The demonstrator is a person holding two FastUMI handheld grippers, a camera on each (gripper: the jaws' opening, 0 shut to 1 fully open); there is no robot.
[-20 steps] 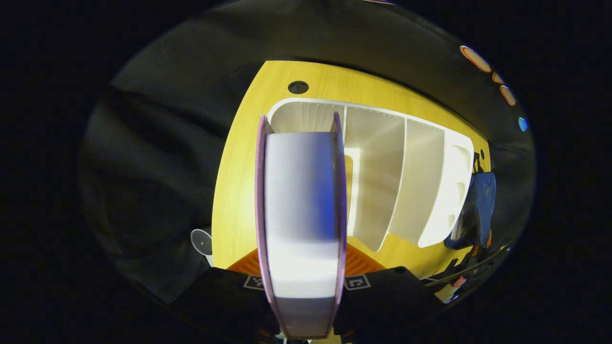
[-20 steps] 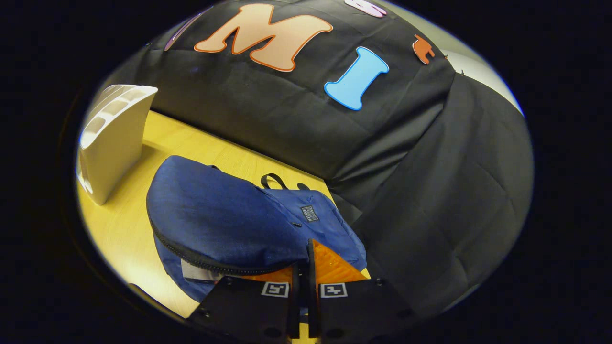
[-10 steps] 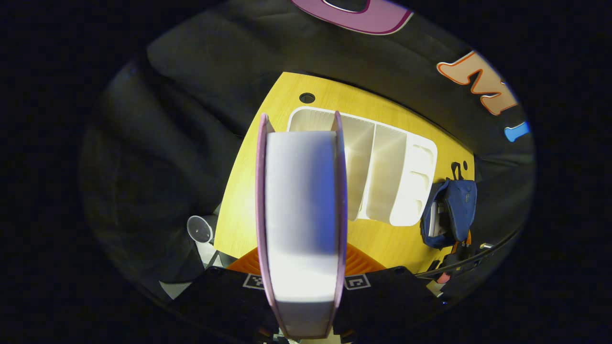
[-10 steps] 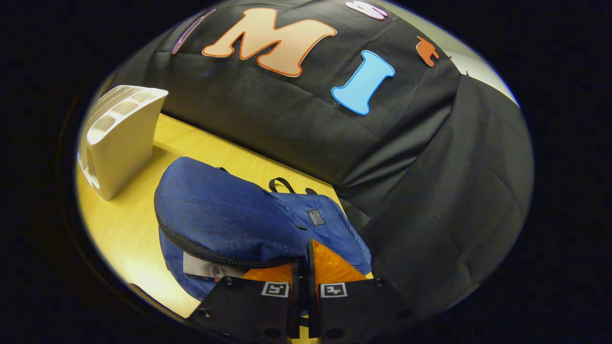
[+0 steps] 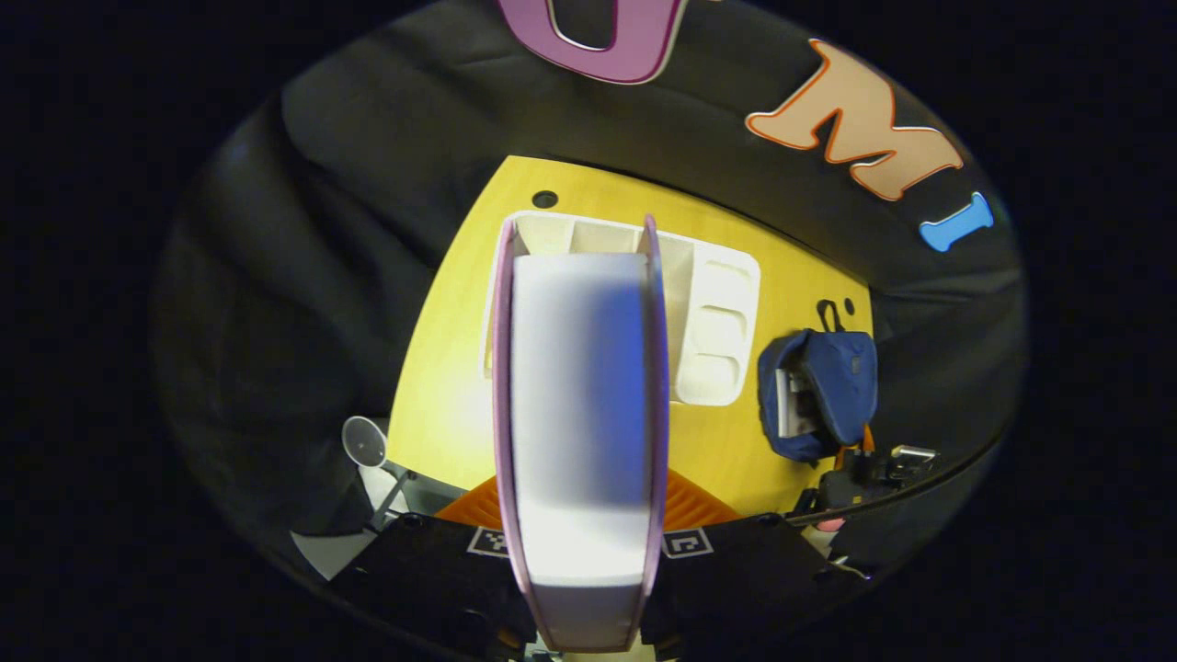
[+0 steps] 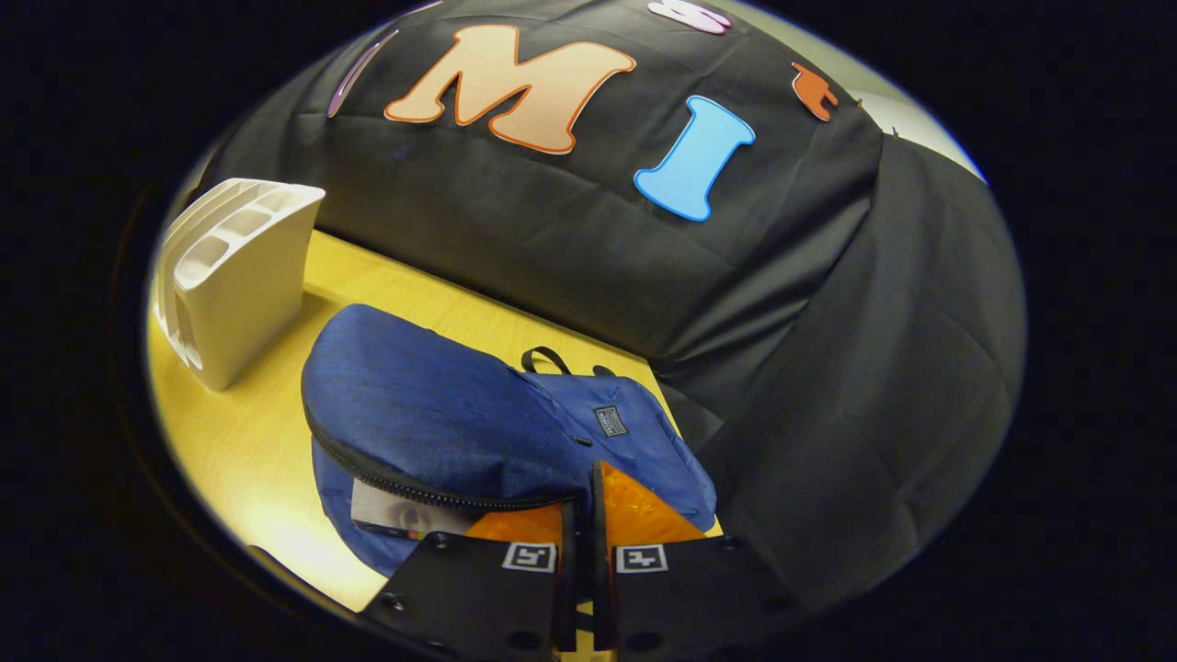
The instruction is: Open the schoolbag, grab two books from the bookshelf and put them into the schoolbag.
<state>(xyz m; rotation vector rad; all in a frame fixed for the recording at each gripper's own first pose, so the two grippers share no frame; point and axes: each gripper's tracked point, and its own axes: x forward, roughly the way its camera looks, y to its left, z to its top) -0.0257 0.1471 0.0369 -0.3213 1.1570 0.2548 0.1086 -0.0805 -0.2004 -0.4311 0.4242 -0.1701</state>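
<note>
Clearly the left gripper (image 5: 579, 542) clamps a thick, stiff book (image 5: 579, 414); the right gripper (image 6: 579, 538) pinches the soft schoolbag (image 6: 441, 423) flap.

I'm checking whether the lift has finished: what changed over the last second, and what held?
The left gripper carried the thick purple-covered book up and away from the white slotted bookshelf, which now looks smaller, and the blue fabric schoolbag came further into sight. The right gripper stayed shut on the schoolbag's flap, holding it open; a book stays inside.
</note>
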